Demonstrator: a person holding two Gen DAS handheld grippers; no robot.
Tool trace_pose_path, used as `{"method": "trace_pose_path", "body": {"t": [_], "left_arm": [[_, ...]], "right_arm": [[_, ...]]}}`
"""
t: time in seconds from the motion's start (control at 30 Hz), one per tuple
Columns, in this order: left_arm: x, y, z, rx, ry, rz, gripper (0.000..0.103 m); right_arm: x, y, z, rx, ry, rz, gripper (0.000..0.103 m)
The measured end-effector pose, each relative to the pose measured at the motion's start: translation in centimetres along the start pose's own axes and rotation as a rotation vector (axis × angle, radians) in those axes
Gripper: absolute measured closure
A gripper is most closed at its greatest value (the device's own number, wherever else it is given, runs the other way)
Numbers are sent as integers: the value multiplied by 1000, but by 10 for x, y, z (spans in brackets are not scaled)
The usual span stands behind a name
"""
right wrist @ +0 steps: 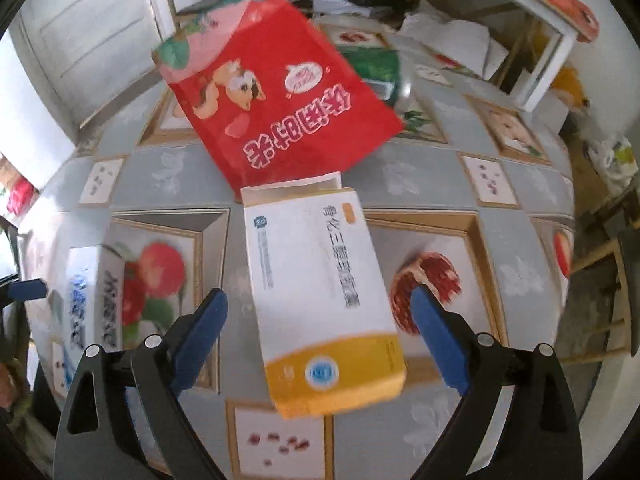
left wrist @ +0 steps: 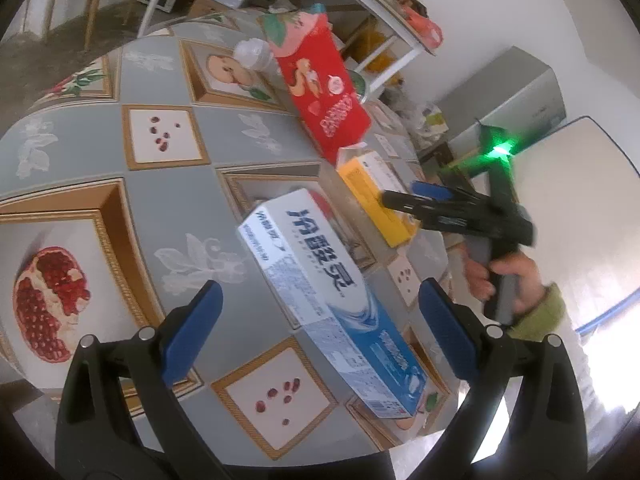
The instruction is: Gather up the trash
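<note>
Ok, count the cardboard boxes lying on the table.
3: the blue-and-white box nearest the left claw, the white-and-yellow box between the right claw's fingers, and the red box beyond it. Others may be hidden.

3 empty cartons on fruit-print tablecloth (right wrist: 420, 184)

Red snack box (right wrist: 276, 92) at back, tilted; white/yellow medicine box (right wrist: 320, 292) just in front, end flap open, lying flat; white/blue toothpaste box (left wrist: 336, 304) lying flat, off to its left.

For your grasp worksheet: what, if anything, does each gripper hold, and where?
Nothing. The left gripper straddles the blue box, the right gripper the yellow-ended box, both open.
</note>
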State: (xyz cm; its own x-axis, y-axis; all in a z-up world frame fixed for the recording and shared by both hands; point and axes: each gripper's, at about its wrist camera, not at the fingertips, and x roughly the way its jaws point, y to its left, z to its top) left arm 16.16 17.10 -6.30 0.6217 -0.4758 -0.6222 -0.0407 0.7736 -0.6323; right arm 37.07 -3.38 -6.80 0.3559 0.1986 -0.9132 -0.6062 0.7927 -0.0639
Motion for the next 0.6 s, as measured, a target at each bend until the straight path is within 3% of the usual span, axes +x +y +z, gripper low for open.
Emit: {"method": "trace_pose_path", "body": {"t": [0.07,0.13,0.33,0.6], "left_arm": [[1,-3,-1,13,6,-8,9],[3,-6,-1,29,12,-11,9],[12,-9,-2,36,42,-3,9],[22,-9,1,7,69,47,9]], "right_arm": [[8,2,1,-1,24,-31,13],[11,2,-1,24,39,-33,25],[-6,8,-27,117,31,-8,28],[-49,42,-94,245,9,58,29]]}}
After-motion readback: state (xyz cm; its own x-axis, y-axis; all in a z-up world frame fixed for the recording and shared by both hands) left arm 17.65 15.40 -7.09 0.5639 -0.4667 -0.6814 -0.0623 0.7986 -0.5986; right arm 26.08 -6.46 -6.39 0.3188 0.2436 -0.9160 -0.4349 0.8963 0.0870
